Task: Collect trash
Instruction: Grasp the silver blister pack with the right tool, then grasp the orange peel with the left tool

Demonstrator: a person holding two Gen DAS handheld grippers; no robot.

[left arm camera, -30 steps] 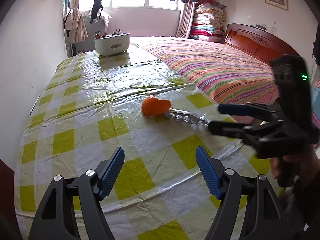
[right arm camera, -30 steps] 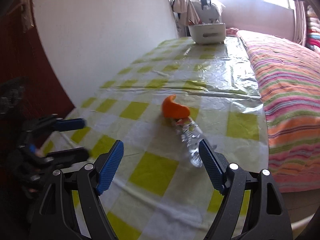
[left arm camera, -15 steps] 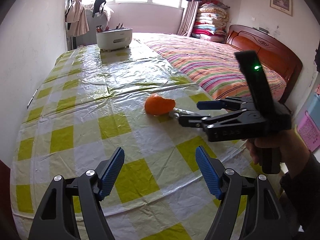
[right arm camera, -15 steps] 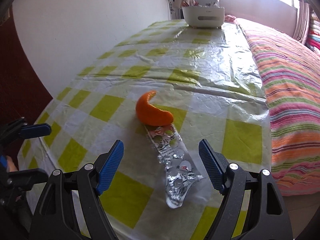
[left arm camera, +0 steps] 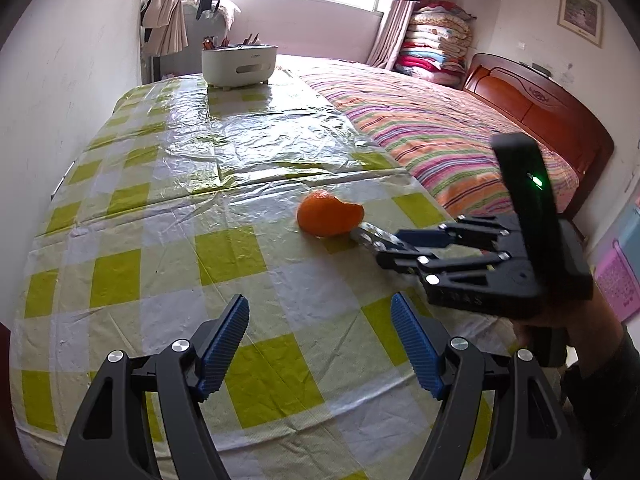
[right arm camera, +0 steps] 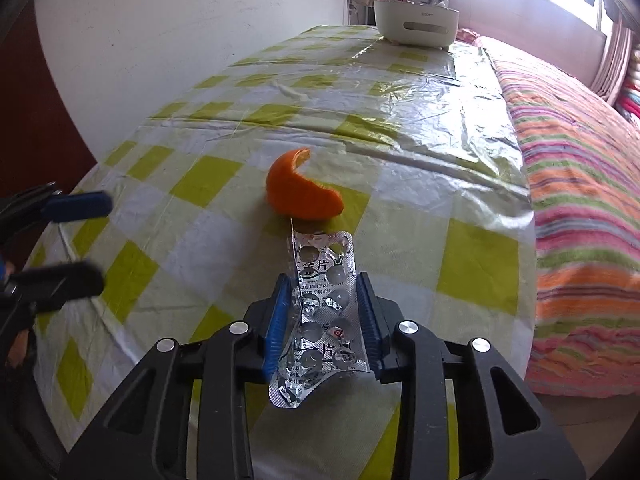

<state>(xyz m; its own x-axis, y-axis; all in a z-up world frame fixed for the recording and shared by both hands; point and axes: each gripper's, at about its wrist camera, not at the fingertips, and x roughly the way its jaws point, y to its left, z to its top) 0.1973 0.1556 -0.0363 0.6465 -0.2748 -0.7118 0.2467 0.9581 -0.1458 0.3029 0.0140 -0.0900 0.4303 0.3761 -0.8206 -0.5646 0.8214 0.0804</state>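
Observation:
A silver empty pill blister pack lies on the yellow-checked tablecloth, its far end next to an orange peel. My right gripper is shut on the blister pack, one blue pad on each long edge. In the left wrist view the right gripper reaches in from the right, with the blister pack showing at its tips beside the orange peel. My left gripper is open and empty, above the near part of the table.
A white bin with items in it stands at the table's far end, also in the right wrist view. A striped bed runs along the table's right edge. A white wall borders the left.
My right gripper has moved forward over the blister pack and closed on it. The left gripper has stayed open and shifted slightly.

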